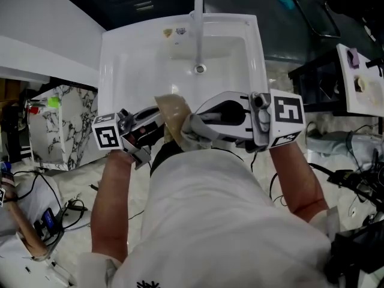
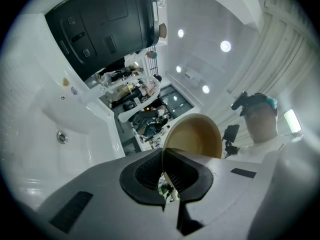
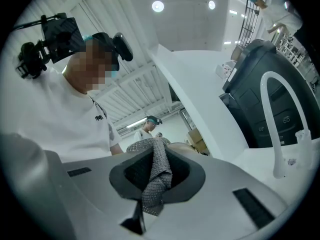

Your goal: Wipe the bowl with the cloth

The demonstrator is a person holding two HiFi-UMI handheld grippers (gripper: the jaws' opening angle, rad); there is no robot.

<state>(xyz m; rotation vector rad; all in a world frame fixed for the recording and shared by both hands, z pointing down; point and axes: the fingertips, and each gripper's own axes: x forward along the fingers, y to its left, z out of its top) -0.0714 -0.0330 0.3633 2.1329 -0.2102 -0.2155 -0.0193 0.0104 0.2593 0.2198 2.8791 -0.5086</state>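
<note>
The left gripper (image 1: 155, 126) is held with its jaws closed on the rim of the bowl (image 2: 196, 134). The right gripper (image 1: 195, 125) is clamped on the cloth (image 3: 159, 171). Both are brought tip to tip, with the left forearm (image 1: 111, 209) and the right forearm (image 1: 297, 179) bare.

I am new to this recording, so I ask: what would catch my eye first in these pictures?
A tan bowl, pinched at its rim by the left tongs, hangs over the near edge of the white sink. Right beside it, the right tongs grip a grey mesh cloth.
</note>
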